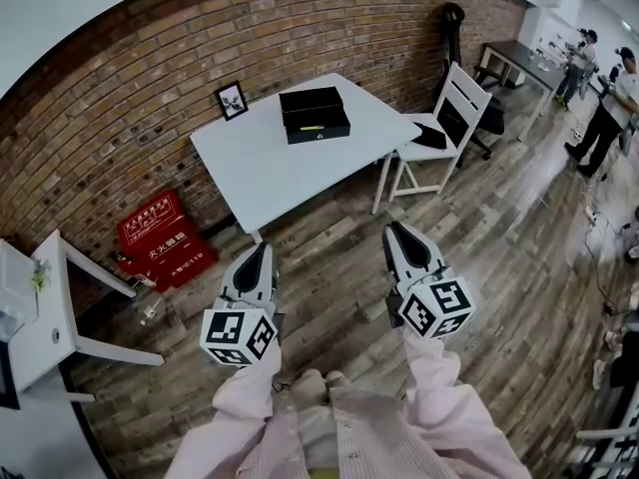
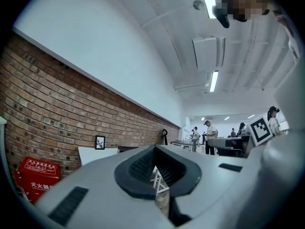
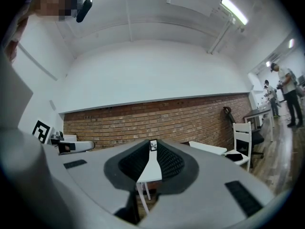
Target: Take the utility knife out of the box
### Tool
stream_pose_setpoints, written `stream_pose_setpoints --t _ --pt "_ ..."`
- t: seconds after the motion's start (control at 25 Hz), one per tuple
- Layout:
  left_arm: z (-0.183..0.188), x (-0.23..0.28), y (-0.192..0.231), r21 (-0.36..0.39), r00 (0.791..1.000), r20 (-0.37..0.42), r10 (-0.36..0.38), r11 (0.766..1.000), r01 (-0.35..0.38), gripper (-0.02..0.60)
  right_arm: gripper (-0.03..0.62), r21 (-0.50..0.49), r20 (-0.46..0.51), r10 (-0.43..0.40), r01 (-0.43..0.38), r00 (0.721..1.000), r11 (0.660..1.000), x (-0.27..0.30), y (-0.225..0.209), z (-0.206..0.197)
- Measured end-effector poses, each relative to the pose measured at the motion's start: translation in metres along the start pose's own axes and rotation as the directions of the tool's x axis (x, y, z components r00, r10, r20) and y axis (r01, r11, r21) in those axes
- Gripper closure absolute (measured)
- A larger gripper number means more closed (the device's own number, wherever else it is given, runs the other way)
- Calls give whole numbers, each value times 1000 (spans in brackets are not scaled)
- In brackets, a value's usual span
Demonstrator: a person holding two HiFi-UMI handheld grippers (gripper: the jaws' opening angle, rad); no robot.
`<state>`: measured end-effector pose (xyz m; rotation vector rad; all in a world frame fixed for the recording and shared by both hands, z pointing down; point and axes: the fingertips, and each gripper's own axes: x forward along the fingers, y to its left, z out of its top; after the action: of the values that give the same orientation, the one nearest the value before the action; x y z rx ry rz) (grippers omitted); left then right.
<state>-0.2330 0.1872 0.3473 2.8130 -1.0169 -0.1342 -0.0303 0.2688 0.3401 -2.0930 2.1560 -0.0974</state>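
Both tools well short of white table (image 1: 260, 173): left gripper (image 1: 264, 248) closed, right gripper (image 1: 392, 227) barely parted, both empty. Utility knife (image 1: 313, 127), likely the yellow sliver, lies in open black box (image 1: 331, 134) on table. Close in first, then widen right jaws.

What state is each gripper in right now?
Left gripper: closed, holding nothing.
Right gripper: open just a crack, holding nothing.
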Motion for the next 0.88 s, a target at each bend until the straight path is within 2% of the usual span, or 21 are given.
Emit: stream_pose_setpoints --t 0.08,0.4,0.88 --pt "-2 1 -3 -2 1000 2 8 1000 -8 589 537 5 -6 7 -7 1000 1000 0 -4 -2" --pt "-7 16 -12 6 1000 -3 17 1000 -17 589 457 18 -6 13 -12 1000 1000 6 -21 -6" --pt "-19 65 -8 5 1000 -29 -3 1000 3 589 425 40 -18 -9 9 1000 999 31 -59 -16"
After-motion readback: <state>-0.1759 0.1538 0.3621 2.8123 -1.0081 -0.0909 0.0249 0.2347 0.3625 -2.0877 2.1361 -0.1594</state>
